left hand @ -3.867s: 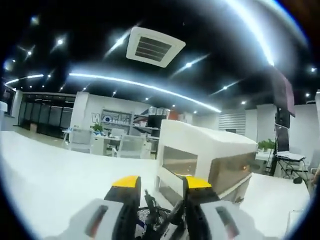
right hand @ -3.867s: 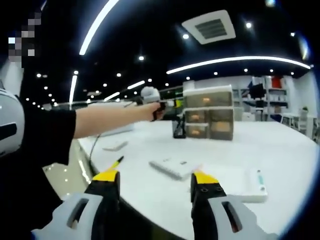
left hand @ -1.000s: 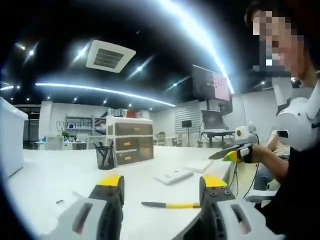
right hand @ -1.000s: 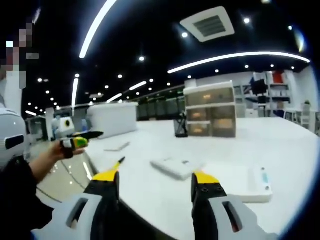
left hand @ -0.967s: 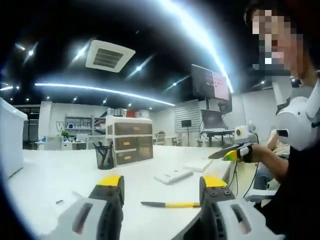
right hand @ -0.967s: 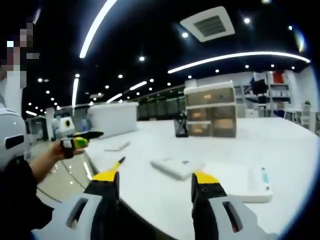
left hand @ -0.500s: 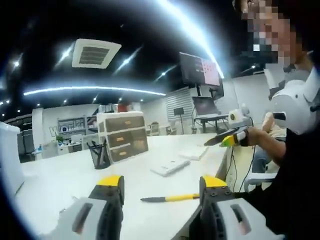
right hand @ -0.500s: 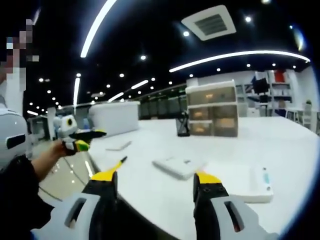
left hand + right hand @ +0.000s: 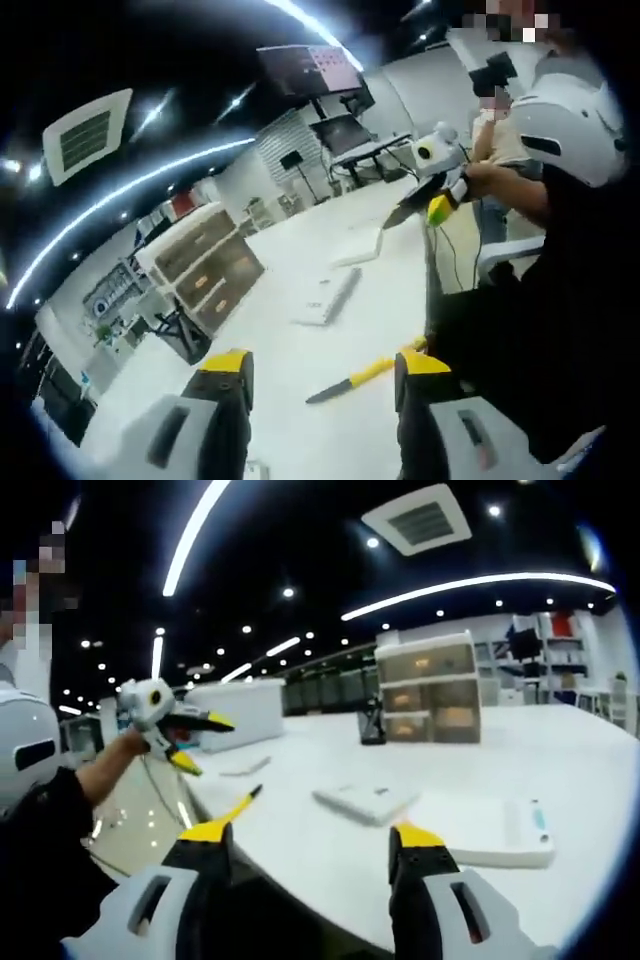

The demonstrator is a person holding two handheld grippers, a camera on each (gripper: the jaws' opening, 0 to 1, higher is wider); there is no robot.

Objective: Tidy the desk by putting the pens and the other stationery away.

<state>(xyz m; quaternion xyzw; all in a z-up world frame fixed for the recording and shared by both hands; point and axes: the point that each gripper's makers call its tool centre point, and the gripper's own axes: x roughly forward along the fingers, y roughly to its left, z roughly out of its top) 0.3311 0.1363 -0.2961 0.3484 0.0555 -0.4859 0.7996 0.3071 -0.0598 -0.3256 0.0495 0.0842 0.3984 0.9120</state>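
A yellow-and-black pen [image 9: 362,376] lies flat on the white worktop [image 9: 300,360] close to its near edge, just ahead of the left hand-held gripper [image 9: 318,372] and between the lines of its two yellow-tipped jaws; in the right gripper view the same pen [image 9: 240,804] lies beside the tip of that view's left jaw. Beyond the pen, a flat white pad or case [image 9: 327,296] rests mid-worktop, and a second flat white item [image 9: 360,245] lies farther along. A white tray-like box [image 9: 490,832] carrying a small pen-like item [image 9: 540,818] sits just ahead of the right hand-held gripper [image 9: 312,838]. At the far side stand a drawer unit [image 9: 432,688] and, touching or just beside it, a dark pen holder [image 9: 372,724]. Both hand-held grippers have their jaws spread apart and hold nothing. The left hand-held gripper is tilted down toward the worktop; the right one is level, off the worktop edge. Judged from this layout, the step in hand is the approach to the loose pen, with no stationery yet gripped. The next move calls for lowering the left jaws astride the pen barrel, closing across its narrow width, then carrying it well across the worktop to the pen holder. The low, round barrel may roll or slip if the jaws close off-centre.
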